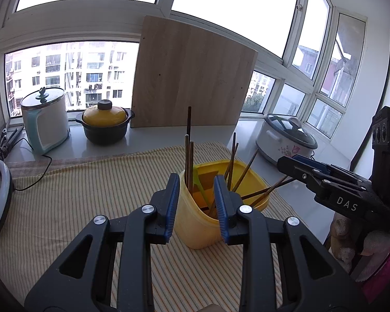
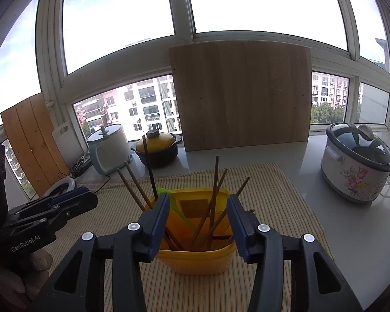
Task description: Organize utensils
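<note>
**Here, chopsticks stand in the yellow holder, both jaws parted**

The yellow holder (image 2: 195,257) stands upright on the striped cloth (image 2: 273,208) over the table (image 2: 351,221). Brown chopsticks (image 2: 214,195) stick up out of it, long axes near vertical, some leaning left, some right; a green utensil (image 2: 174,208) slants among them. The left gripper (image 1: 196,205) points forward and downward at the holder's near-left side, jaws narrowly parted, nothing pressed between them. The right gripper (image 2: 197,223) tilts down likewise, jaws moderately apart either side of the holder's mouth, gripping nothing. A wooden board (image 2: 241,96) leans against the far window.
</note>
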{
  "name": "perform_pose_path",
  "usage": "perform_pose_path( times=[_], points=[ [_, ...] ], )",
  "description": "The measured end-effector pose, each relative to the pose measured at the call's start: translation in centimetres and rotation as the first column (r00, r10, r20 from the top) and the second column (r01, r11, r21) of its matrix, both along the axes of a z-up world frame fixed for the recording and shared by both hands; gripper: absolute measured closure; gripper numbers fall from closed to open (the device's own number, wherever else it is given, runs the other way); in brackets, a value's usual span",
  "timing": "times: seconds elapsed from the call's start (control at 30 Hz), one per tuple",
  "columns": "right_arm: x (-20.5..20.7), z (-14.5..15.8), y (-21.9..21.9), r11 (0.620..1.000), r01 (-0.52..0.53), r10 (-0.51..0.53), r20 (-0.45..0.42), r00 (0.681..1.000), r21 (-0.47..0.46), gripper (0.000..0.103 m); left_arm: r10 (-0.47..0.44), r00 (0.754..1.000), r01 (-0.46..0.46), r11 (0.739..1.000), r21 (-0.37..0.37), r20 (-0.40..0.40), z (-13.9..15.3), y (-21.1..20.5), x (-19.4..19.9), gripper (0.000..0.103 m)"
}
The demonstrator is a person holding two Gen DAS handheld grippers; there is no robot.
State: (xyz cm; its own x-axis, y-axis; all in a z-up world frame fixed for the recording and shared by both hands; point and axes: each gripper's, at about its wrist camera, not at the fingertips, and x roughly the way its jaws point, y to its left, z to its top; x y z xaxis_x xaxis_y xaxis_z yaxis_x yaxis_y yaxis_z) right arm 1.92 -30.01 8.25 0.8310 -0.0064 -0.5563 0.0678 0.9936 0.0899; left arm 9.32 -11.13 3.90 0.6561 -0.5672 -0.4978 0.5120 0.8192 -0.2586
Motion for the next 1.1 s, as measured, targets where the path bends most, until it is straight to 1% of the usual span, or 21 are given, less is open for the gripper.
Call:
perform_pose_path(
  times=[0.03,0.07,0.1,0.17,0.23,0.3,0.33,0.37,0.4,0.47,0.53,0.6,0.67,0.83,0.9,1.1],
  points=[
    [-0.1,0.1,0.2,1.0,0.003,-0.003,0.003,1.0,-0.006,0.055,0.003,1.0,-0.003,1.0,-0.001,0.0,0.0,0.2,-0.2,0.076],
    [-0.2,0.1,0.3,1.0,0.005,-0.005,0.006,1.0,-0.01,0.051,0.007,1.0,-0.007,1.0,0.001,0.002,0.0,0.4,-0.3,0.073],
    [-0.4,0.2,0.4,1.0,0.009,-0.009,0.01,1.0,-0.015,0.048,0.012,1.0,-0.012,1.0,0.003,0.007,0.0,0.6,-0.6,0.067],
    [-0.8,0.3,0.7,1.0,0.017,-0.017,0.019,1.0,-0.021,0.035,0.021,1.0,-0.021,1.0,0.007,0.021,0.0,1.1,-1.1,0.061],
    [-1.1,0.5,1.1,0.999,0.017,-0.016,0.026,1.0,-0.034,0.031,0.025,0.999,-0.026,0.999,0.021,0.033,0.0,1.7,-1.6,0.054],
    [-1.4,0.5,1.4,0.999,0.025,-0.024,0.031,0.999,-0.048,0.025,0.044,0.998,-0.046,0.998,0.034,0.047,0.0,2.3,-2.3,0.037],
    [-1.6,0.5,1.6,0.998,0.032,-0.03,0.037,0.999,-0.052,0.018,0.053,0.997,-0.055,0.998,0.039,0.053,0.0,2.5,-2.7,0.033],
    [-1.8,0.5,1.7,0.998,0.036,-0.034,0.044,0.998,-0.055,0.014,0.062,0.996,-0.065,0.997,0.044,0.06,0.0,2.8,-3.2,0.026],
    [-2.1,0.4,1.9,0.997,0.042,-0.039,0.05,0.998,-0.06,0.013,0.069,0.995,-0.072,0.996,0.048,0.069,0.0,3.1,-3.6,0.022],
    [-2.5,0.2,2.1,0.996,0.053,-0.05,0.05,0.997,-0.071,0.012,0.086,0.993,-0.091,0.994,0.062,0.086,-0.1,3.5,-4.5,0.021],
    [-2.8,0.1,2.1,0.996,0.063,-0.06,0.048,0.997,-0.057,0.008,0.11,0.989,-0.118,0.99,0.078,0.1,-0.2,4.0,-5.2,0.018],
    [-3.4,0.0,2.0,0.997,0.071,-0.069,0.053,0.996,-0.029,0.005,0.134,0.985,-0.143,0.987,0.077,0.108,-0.2,4.7,-5.9,0.012],
    [-3.9,0.0,2.1,0.996,0.084,-0.082,0.06,0.995,-0.023,0.001,0.156,0.982,-0.163,0.984,0.069,0.103,-0.3,5.4,-6.4,0.009],
    [-5.2,0.1,2.3,0.99,0.134,-0.13,0.087,0.988,-0.034,0.0,0.217,0.971,-0.227,0.967,0.111,0.097,-0.7,6.0,-7.4,0.008],
    [-5.6,0.1,2.5,0.988,0.149,-0.145,0.095,0.985,-0.043,0.0,0.233,0.967,-0.244,0.962,0.124,0.101,-0.9,6.1,-7.9,0.001],
    [-6.0,-0.5,2.9,0.987,0.149,-0.144,0.084,0.986,-0.057,0.0,0.243,0.961,-0.262,0.954,0.145,0.134,-0.9,5.8,-9.1,0.0]
  ],
)
